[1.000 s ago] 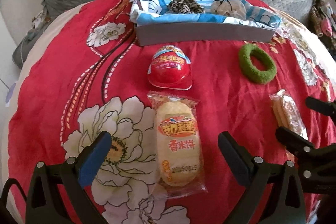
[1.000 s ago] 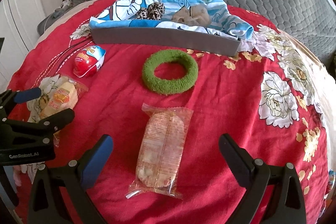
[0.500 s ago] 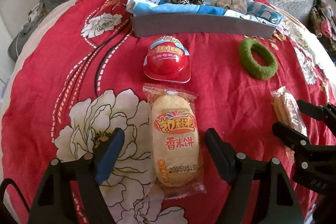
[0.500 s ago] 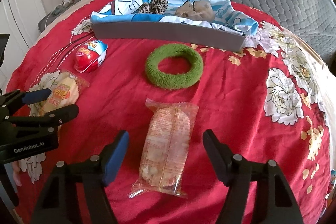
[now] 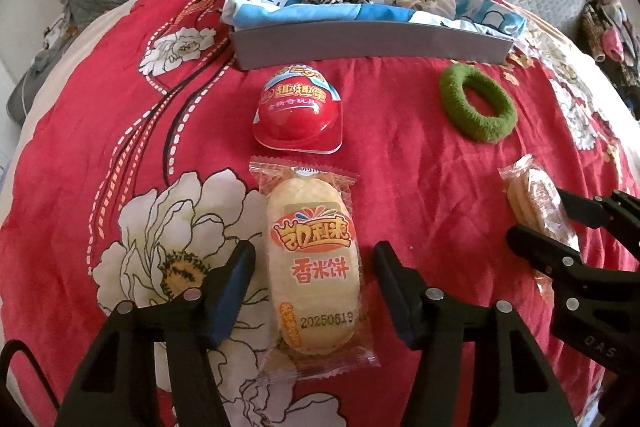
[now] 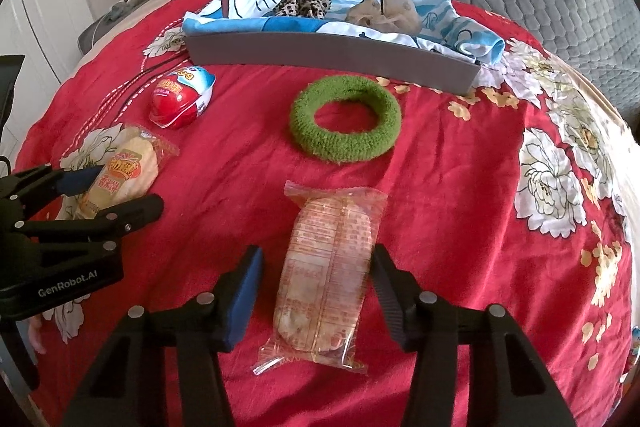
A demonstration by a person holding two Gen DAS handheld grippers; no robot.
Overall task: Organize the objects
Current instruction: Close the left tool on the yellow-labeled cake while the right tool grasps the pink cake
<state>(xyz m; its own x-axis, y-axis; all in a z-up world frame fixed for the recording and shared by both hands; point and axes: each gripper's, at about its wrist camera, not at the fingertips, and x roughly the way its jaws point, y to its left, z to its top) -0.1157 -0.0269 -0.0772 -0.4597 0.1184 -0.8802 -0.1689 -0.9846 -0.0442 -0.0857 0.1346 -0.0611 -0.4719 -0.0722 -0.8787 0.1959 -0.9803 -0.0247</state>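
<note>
1. Left gripper (image 5: 314,263): jaws have just been closing, now half-narrowed around the yellow rice cracker pack (image 5: 312,267) at lower centre of the left view. Small gaps both sides, pads not touching.
2. Right gripper (image 6: 318,267): also closing, straddling the clear cracker pack (image 6: 328,275) at lower centre of the right view. Right pad at the wrapper edge, left pad apart.
3. Risk: crinkly film, brittle contents. A hard squeeze likely cracks the crackers; a film-only pinch likely slips.
4. Risk: soft red floral bedspread (image 6: 460,207) may bunch into the pads.
5. Grey tray (image 6: 332,53), upper centre, already holds scrunchies. Green hair ring (image 6: 344,125) and red toy egg (image 5: 298,115) lie loose before it.
</note>
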